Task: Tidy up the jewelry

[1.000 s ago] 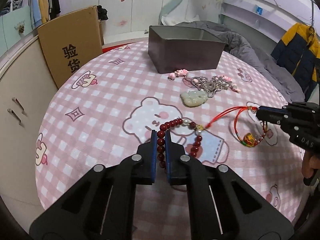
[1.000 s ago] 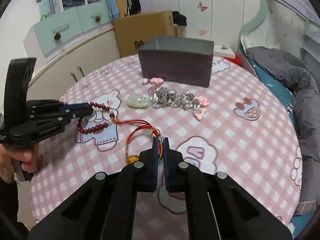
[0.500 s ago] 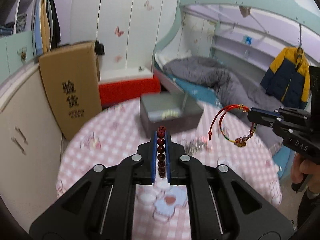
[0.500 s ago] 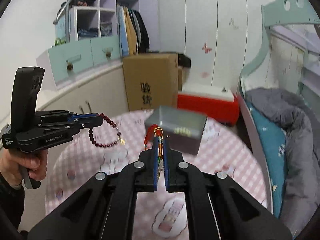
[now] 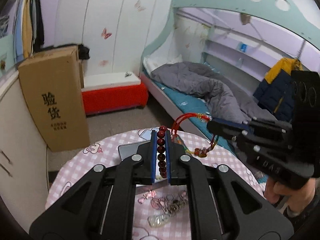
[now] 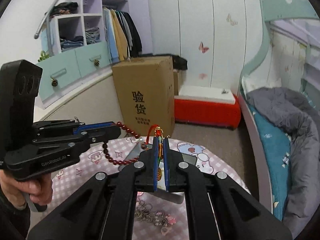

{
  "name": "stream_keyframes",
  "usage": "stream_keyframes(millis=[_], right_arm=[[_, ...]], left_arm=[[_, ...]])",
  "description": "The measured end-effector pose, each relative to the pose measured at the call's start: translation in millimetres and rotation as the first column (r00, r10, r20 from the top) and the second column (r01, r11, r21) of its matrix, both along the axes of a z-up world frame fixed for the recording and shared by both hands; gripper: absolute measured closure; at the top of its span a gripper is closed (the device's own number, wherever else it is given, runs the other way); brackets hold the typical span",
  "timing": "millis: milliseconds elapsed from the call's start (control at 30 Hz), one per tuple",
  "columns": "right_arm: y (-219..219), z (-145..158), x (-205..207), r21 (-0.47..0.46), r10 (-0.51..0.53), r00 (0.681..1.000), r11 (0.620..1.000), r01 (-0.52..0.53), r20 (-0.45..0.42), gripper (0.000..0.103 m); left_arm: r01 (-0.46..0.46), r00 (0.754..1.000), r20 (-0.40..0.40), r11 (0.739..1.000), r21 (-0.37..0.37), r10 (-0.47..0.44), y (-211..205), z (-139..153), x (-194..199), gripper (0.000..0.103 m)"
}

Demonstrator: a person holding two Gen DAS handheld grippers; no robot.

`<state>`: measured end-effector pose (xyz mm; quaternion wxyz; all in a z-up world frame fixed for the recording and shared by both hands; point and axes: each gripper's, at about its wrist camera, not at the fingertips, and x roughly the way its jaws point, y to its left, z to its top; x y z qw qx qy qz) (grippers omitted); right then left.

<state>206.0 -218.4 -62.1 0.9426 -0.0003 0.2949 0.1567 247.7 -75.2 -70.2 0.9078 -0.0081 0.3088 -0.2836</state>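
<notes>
My left gripper (image 5: 161, 135) is shut on a dark red bead bracelet (image 5: 161, 152) and holds it above the grey metal box (image 5: 128, 150). The bracelet hangs from that gripper in the right wrist view (image 6: 118, 161). My right gripper (image 6: 160, 142) is shut on a red cord bracelet (image 6: 159, 135) with a gold bead, also over the box (image 6: 136, 152). In the left wrist view the cord bracelet (image 5: 181, 121) hangs from the right gripper (image 5: 212, 123). A jade pendant (image 5: 159, 220) and a silver chain with pink charms (image 5: 170, 201) lie on the pink checked table (image 5: 84, 172).
A cardboard box (image 5: 54, 104) stands beyond the table on the left, a red bench (image 5: 114, 98) behind it. A bed with a grey quilt (image 5: 200, 86) runs along the right. Cabinets (image 6: 80, 64) line the left wall.
Both grippers have lifted their bracelets off the table and carried them forward to above the grey box. The views now look out across the room.
</notes>
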Motion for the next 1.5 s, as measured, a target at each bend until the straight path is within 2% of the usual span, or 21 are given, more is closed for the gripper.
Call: stream_keyframes(millis=[100,133,167,200,233,267,300,367,600,733,1000,1167,1500], right_arm=[[-3,-17,21,0.013,-0.011,0.998,1.000,0.011,-0.058,0.097],[-5,-23,27,0.021,-0.020,0.996,1.000,0.022,-0.082,0.093],[-9,-31,33,0.036,-0.039,0.993,0.998,0.043,-0.111,0.087],[-12,-33,33,0.043,-0.060,0.991,0.997,0.065,-0.120,0.066],[-17,-35,32,0.058,-0.086,0.989,0.994,0.093,-0.121,0.034],[-23,-34,27,0.086,-0.107,0.989,0.990,0.116,-0.102,0.022],[-27,-32,22,0.107,-0.123,0.989,0.985,0.132,-0.085,0.008],[-35,-28,11,0.126,-0.149,0.986,0.980,0.157,-0.070,0.008],[-50,-8,-23,0.166,-0.202,0.979,0.965,0.204,-0.027,0.007],[-49,6,-45,0.175,-0.209,0.978,0.963,0.203,0.015,0.007],[-37,30,-86,0.179,-0.217,0.972,0.964,0.198,0.092,0.007],[-29,39,-111,0.177,-0.228,0.965,0.963,0.204,0.129,0.007],[-21,36,-155,0.145,-0.267,0.946,0.959,0.243,0.182,0.007]], left_arm=[[-0.030,0.999,-0.038,0.999,0.020,0.031,-7,-14,18,0.095],[-0.048,0.997,-0.058,0.997,0.054,0.052,-11,-21,27,0.095],[-0.062,0.995,-0.076,0.995,0.073,0.067,-12,-25,31,0.089],[-0.069,0.993,-0.094,0.994,0.084,0.077,-13,-28,35,0.079],[-0.083,0.989,-0.118,0.992,0.093,0.094,-10,-33,38,0.042],[-0.131,0.984,-0.110,0.986,0.104,0.142,-5,-34,38,0.022],[-0.148,0.983,-0.095,0.984,0.101,0.158,-1,-33,37,0.015],[-0.180,0.982,-0.045,0.981,0.079,0.183,12,-28,27,0.010],[-0.291,0.955,0.074,0.955,0.064,0.286,44,-8,-21,0.009],[-0.313,0.943,0.135,0.949,0.048,0.304,54,4,-51,0.008],[-0.357,0.909,0.259,0.931,0.075,0.327,59,21,-109,0.008],[-0.378,0.892,0.289,0.924,0.058,0.347,63,28,-134,0.008],[-0.373,0.893,0.262,0.928,-0.029,0.367,78,27,-167,0.007]])
